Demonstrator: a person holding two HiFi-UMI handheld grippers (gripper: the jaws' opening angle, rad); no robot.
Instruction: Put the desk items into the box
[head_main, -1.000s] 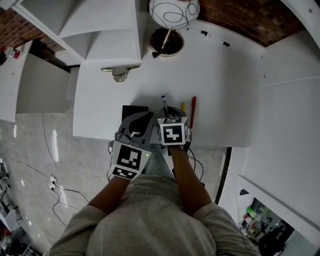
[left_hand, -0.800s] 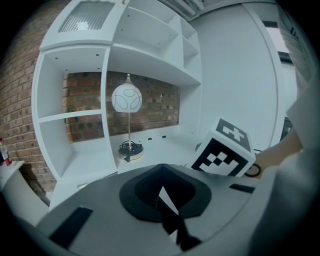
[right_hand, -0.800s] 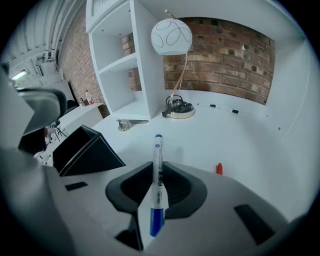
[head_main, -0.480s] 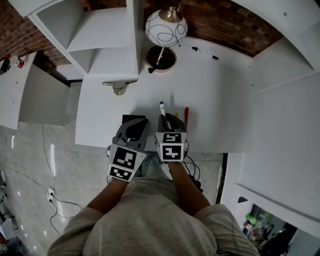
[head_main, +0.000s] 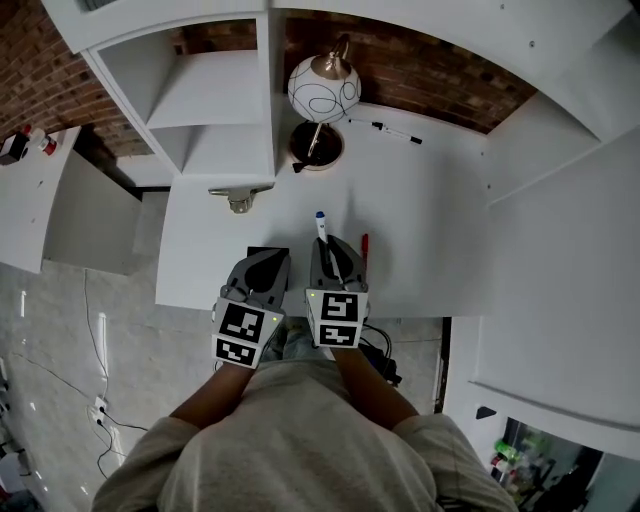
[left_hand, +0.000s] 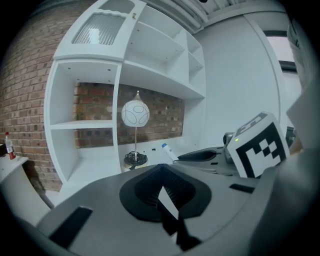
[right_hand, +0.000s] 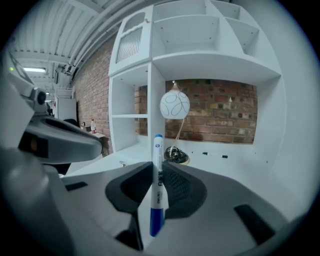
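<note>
My right gripper (head_main: 333, 250) is shut on a white marker with a blue cap (head_main: 321, 222), which sticks out forward past the jaws. In the right gripper view the marker (right_hand: 157, 185) stands upright between the pads of the gripper (right_hand: 155, 174). My left gripper (head_main: 271, 262) hangs beside it at the desk's near edge, jaws closed to a thin slit, over a flat black square thing (head_main: 256, 252). The left gripper view shows the left gripper (left_hand: 162, 194) with only that slit. A red pen (head_main: 363, 246) lies just right of the right gripper.
On the white desk (head_main: 430, 220), a globe lamp (head_main: 323, 88) stands at the back on a dark base, with a black marker (head_main: 396, 131) to its right. A metal clip (head_main: 239, 198) sits at the left edge. White shelves rise at left and back.
Both grippers have drawn back toward the desk's near edge, the right one still holding the marker. The yellow pen beside the red one is now hidden.
</note>
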